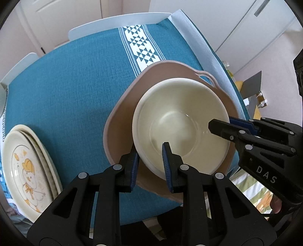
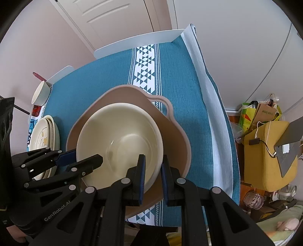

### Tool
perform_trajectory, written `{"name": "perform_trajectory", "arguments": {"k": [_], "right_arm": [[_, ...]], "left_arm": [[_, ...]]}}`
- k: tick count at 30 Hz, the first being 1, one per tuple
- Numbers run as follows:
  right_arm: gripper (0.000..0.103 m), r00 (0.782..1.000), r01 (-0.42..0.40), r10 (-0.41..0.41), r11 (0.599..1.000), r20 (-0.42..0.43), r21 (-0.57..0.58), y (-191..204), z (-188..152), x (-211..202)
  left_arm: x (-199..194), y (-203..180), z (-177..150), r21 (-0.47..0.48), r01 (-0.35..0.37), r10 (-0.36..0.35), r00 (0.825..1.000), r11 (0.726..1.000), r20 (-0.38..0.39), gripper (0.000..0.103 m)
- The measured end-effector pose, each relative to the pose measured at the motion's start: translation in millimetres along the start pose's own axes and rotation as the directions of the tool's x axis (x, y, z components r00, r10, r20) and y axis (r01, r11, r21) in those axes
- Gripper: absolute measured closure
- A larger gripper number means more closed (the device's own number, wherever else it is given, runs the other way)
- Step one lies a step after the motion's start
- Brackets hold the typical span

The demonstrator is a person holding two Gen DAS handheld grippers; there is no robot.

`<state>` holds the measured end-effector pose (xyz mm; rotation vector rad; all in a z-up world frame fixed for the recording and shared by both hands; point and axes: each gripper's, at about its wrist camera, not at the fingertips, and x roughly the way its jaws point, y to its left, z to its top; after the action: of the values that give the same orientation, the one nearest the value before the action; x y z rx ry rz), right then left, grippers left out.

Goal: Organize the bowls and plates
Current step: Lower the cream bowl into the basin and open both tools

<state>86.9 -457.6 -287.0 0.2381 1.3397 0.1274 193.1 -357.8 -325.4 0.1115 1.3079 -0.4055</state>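
Cream bowl [image 1: 181, 123]: upright, empty, nested inside pink handled bowl [image 1: 123, 121]. Stacked cream plates [image 1: 28, 166], top one duck-printed, lie left of the pink bowl, apart from it.

This is a room in a home, most likely a dining area. The counter [image 2: 214, 132] is covered with a teal tablecloth [image 2: 106, 83] with a white patterned band, and white chairs [image 2: 138, 40] stand at its far edge. Panelled white doors [image 2: 106, 15] are behind. Beside the right edge stand shopping bags [image 2: 263, 113] and a yellow chair [image 2: 265, 151]. A plate with a cartoon duck [image 1: 28, 166] lies at the left edge.
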Motion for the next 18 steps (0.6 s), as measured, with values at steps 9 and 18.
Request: {"name": "perform_trajectory", "arguments": {"k": [9, 18], "right_arm": [[0.088, 1.0, 0.016, -0.016, 1.0, 0.0, 0.014, 0.6, 3.9, -11.4], [0.088, 0.997, 0.012, -0.012, 1.0, 0.076, 0.003, 6.5, 9.9, -48.2]], "left_arm": [[-9.0, -0.5, 1.4, 0.008, -0.002, 0.002, 1.0, 1.0, 0.01, 0.082], [-55.8, 1.1, 4.0, 0.025, 0.012, -0.015, 0.993, 1.0, 0.115, 0.082]]}}
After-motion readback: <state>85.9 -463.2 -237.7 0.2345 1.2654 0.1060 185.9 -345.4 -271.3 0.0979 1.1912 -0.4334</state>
